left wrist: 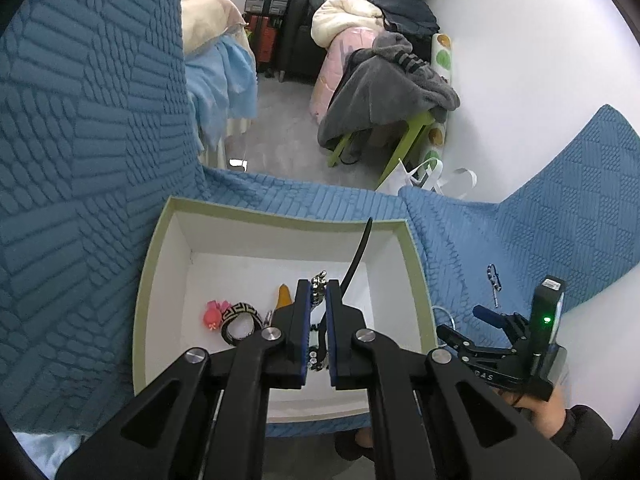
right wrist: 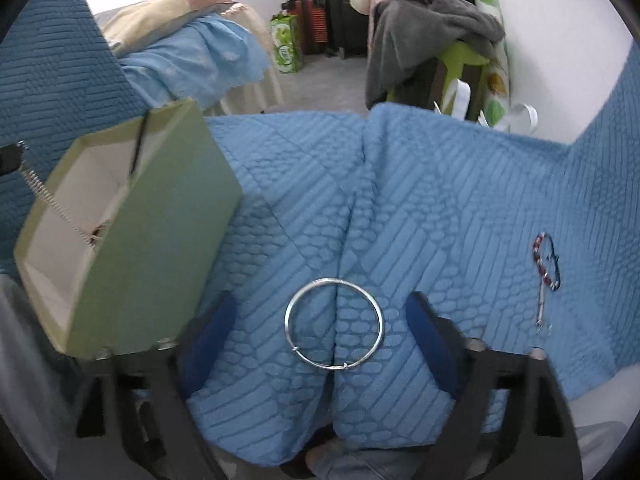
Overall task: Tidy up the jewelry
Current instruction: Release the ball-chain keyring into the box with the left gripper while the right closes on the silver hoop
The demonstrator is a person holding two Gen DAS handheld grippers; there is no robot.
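Left gripper (left wrist: 319,300): I clamp a beaded chain (left wrist: 318,285) over the box (left wrist: 280,216).
Right gripper (right wrist: 320,322): jaws spread, straddling the bangle (right wrist: 379,316), which lies flat.

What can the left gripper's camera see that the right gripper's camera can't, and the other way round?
Only the left wrist view looks down into the box: a pink charm, a black-and-gold patterned ring and an orange piece lie on its floor, and the left gripper is shut on a beaded chain.

Only the right wrist view shows the whole silver bangle lying between the right gripper's open fingers.

Both show the green box, the blue quilt and a small beaded bracelet.
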